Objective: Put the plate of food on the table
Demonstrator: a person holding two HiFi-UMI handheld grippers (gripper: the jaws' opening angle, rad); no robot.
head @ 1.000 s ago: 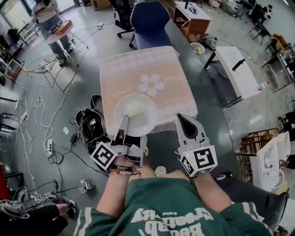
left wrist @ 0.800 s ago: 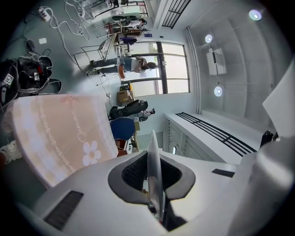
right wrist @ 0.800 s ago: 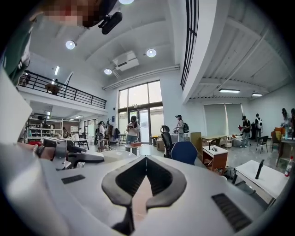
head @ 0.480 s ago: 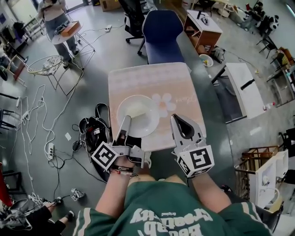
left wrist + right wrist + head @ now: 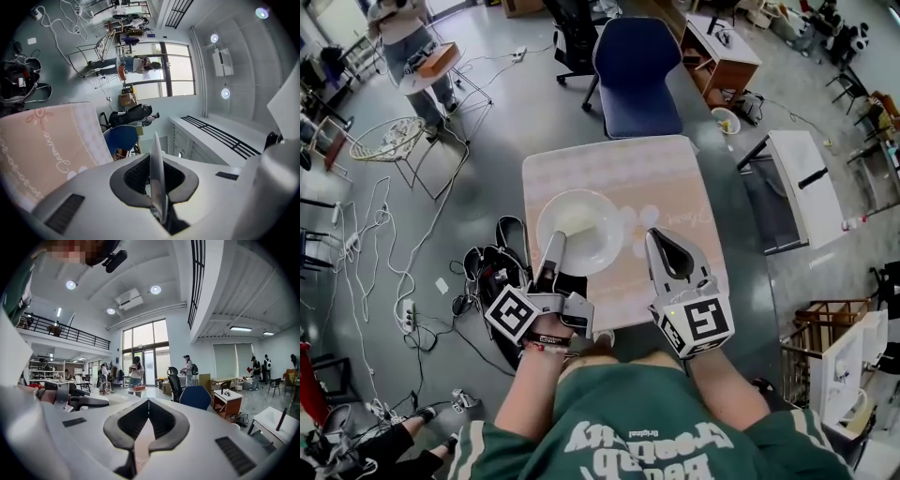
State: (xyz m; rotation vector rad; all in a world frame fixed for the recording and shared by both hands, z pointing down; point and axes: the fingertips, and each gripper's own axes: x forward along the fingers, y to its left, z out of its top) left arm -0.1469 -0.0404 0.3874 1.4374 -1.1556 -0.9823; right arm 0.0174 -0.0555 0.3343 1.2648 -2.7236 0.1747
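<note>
Now the plate point(image 5: 579, 230) hangs wholly over the near-left part of the pink-clothed worktop point(image 5: 661, 173), its rim pinched edge-on between the clenched fingers of the left gripper point(image 5: 554, 242). The right gripper point(image 5: 660, 240) rides beside it with its fingers closed on nothing. A second ago the plate still overlapped the worktop's near edge and the right gripper was short of it, so the carry looks nearly done and what remains, I judge, is lowering and letting go; whether the plate already touches the cloth is unclear.

Left gripper point(image 5: 555, 240), right gripper point(image 5: 655, 236): fingers point(image 5: 171, 427) closed.
</note>
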